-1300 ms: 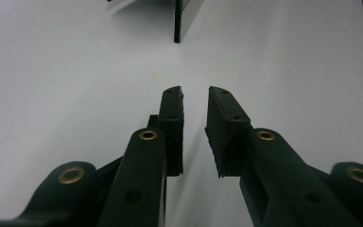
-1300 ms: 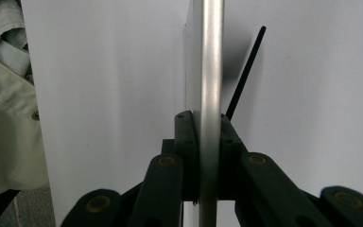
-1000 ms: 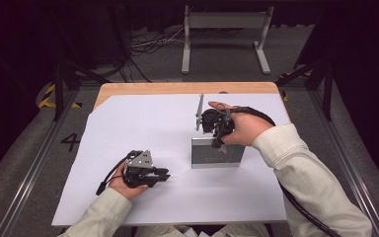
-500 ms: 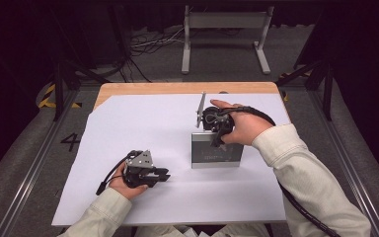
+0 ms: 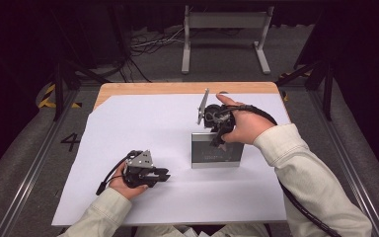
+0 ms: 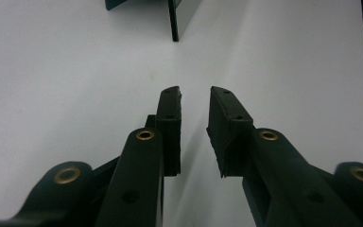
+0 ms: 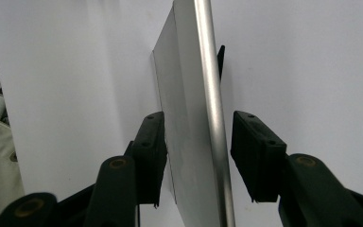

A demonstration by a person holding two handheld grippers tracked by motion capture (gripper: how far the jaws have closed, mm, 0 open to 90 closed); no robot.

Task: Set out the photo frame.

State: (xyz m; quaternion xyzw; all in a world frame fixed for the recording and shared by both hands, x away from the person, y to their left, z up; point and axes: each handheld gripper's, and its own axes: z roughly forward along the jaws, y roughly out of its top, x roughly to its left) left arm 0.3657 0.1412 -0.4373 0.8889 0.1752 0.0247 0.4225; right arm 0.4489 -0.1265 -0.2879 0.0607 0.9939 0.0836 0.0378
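A silver hinged device lies right of the table's middle. Its base [image 5: 216,155] is flat and its thin lid [image 5: 203,106] stands upright. My right gripper [image 5: 209,118] straddles the lid's free edge. In the right gripper view [image 7: 198,118] its jaws have just been opening. The silver lid [image 7: 194,94] stands between them, with the right pad [image 7: 255,151] clear of it and the left pad close against it. My left gripper [image 5: 164,175] rests on the white sheet at the front left, open with nothing between its jaws [image 6: 194,92]. It points at the device's dark edge [image 6: 175,21].
A white sheet [image 5: 143,123] covers most of the wooden table [image 5: 177,88]. A metal stand [image 5: 224,29] and cables lie on the floor beyond the far edge. Dark rails run along both sides of the table.
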